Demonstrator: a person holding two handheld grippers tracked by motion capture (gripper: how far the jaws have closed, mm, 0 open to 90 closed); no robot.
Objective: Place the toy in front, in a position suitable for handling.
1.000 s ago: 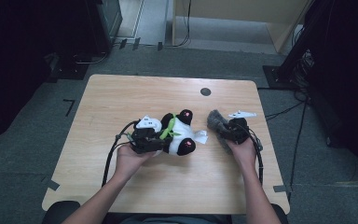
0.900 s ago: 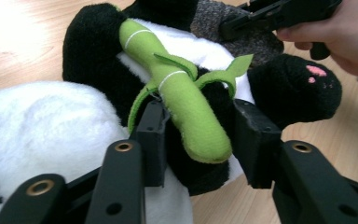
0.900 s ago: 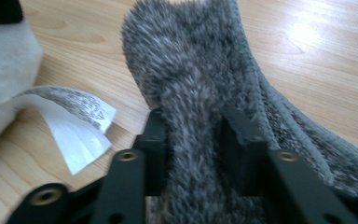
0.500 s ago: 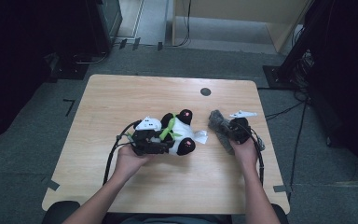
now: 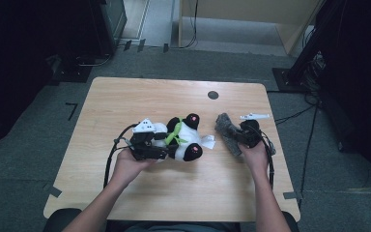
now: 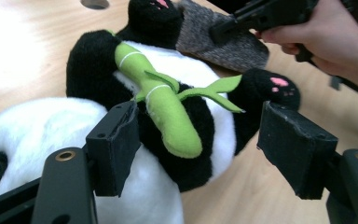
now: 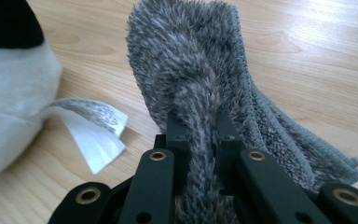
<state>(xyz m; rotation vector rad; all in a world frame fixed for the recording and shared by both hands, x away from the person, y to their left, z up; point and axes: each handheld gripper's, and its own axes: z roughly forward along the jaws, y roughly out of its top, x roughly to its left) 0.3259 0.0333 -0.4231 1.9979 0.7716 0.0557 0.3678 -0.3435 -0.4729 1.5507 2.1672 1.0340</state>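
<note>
A black-and-white panda plush (image 5: 186,137) with a green bamboo sprig (image 6: 168,107) lies on its back on the wooden table (image 5: 174,198). My left gripper (image 6: 200,135) straddles its belly. Its jaws have just been opening; the left pad rests by the fur and the right pad stands off it. To the right lies a grey fuzzy cloth (image 5: 226,129). My right gripper (image 7: 198,126) is shut on a fold of this cloth (image 7: 191,56). The left gripper view shows that right gripper (image 6: 223,28) on the cloth beyond the panda's foot.
The panda's white label (image 7: 93,130) lies on the table beside the cloth. A dark round hole (image 5: 213,94) sits near the table's far edge. Black equipment and cables stand on the floor around the table.
The left gripper's jaws have spread apart around the panda. The right gripper has closed on the grey cloth. Both hands have stayed about where they were.
</note>
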